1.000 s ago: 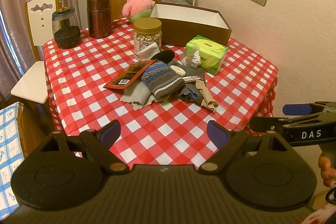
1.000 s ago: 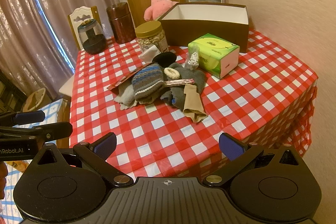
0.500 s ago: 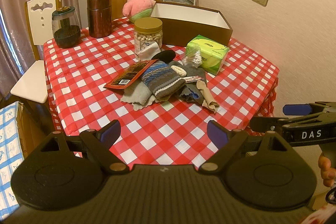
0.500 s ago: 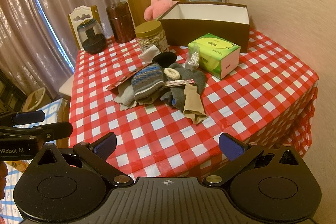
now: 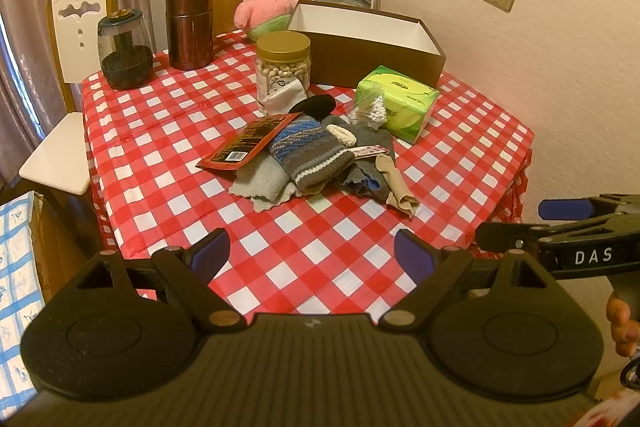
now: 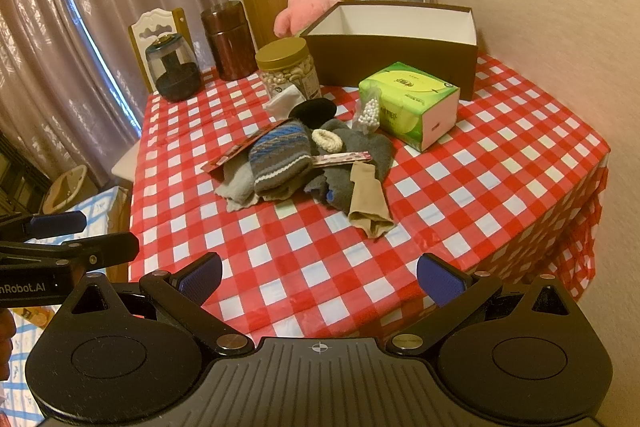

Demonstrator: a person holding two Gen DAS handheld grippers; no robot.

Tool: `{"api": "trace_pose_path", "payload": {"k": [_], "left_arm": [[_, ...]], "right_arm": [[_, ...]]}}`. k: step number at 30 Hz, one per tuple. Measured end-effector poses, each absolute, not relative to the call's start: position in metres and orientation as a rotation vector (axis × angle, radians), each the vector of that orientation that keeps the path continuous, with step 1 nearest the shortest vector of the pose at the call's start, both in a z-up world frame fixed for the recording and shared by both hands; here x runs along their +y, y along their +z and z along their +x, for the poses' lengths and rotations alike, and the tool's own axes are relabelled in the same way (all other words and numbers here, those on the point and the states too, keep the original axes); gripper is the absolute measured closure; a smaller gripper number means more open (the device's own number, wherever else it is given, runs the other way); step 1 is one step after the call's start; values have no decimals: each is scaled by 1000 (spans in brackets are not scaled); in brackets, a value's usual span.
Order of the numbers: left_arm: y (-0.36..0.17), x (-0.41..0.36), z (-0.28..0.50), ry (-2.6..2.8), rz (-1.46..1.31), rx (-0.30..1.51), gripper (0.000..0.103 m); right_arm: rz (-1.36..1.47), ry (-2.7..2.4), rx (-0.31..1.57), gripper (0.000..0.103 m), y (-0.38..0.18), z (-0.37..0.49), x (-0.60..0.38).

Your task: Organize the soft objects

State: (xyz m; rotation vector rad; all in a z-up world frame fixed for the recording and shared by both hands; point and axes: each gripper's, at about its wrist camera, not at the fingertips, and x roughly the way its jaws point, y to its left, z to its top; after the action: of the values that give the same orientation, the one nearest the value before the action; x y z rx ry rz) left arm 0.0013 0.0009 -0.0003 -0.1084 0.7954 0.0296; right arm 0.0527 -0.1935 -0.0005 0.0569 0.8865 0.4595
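A heap of soft things lies mid-table: a striped knit sock (image 5: 310, 157) (image 6: 280, 155), a pale grey cloth (image 5: 262, 183), a dark grey cloth (image 6: 360, 155), a beige stocking (image 5: 398, 187) (image 6: 368, 199), a cream hair tie (image 6: 327, 139). A pink plush star (image 5: 262, 1) (image 6: 304, 1) sits behind the open brown box (image 5: 372, 47) (image 6: 392, 43). My left gripper (image 5: 312, 255) is open and empty above the table's near edge. My right gripper (image 6: 318, 277) is open and empty, also near the front edge.
A red snack packet (image 5: 248, 143), a nut jar (image 5: 283, 67), a green tissue pack (image 5: 396, 103) (image 6: 412, 103), a bag of white beads (image 6: 370, 115), a brown canister (image 5: 189, 27) and a dark glass jar (image 5: 124, 51) stand on the checked tablecloth (image 5: 168, 131). A white chair (image 5: 68, 39) is at the left.
Both grippers have crept slightly forward toward the table. Nothing on the table has moved.
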Motion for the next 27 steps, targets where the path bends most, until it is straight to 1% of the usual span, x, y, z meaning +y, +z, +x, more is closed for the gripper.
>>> {"api": "trace_pose_path", "payload": {"k": [8, 14, 19, 25, 27], "left_arm": [[0, 1, 1, 29, -110, 797, 15], [0, -5, 4, 30, -111, 801, 15], [-7, -5, 6, 40, -111, 808, 15], [-15, -2, 29, 63, -116, 828, 15], [-15, -3, 35, 77, -115, 835, 15]], "right_arm": [[58, 458, 892, 0, 0, 58, -193], [63, 460, 907, 0, -14, 76, -196], [64, 468, 918, 0, -14, 84, -197], [78, 510, 909, 0, -18, 98, -201], [78, 530, 903, 3, -20, 105, -203]]}}
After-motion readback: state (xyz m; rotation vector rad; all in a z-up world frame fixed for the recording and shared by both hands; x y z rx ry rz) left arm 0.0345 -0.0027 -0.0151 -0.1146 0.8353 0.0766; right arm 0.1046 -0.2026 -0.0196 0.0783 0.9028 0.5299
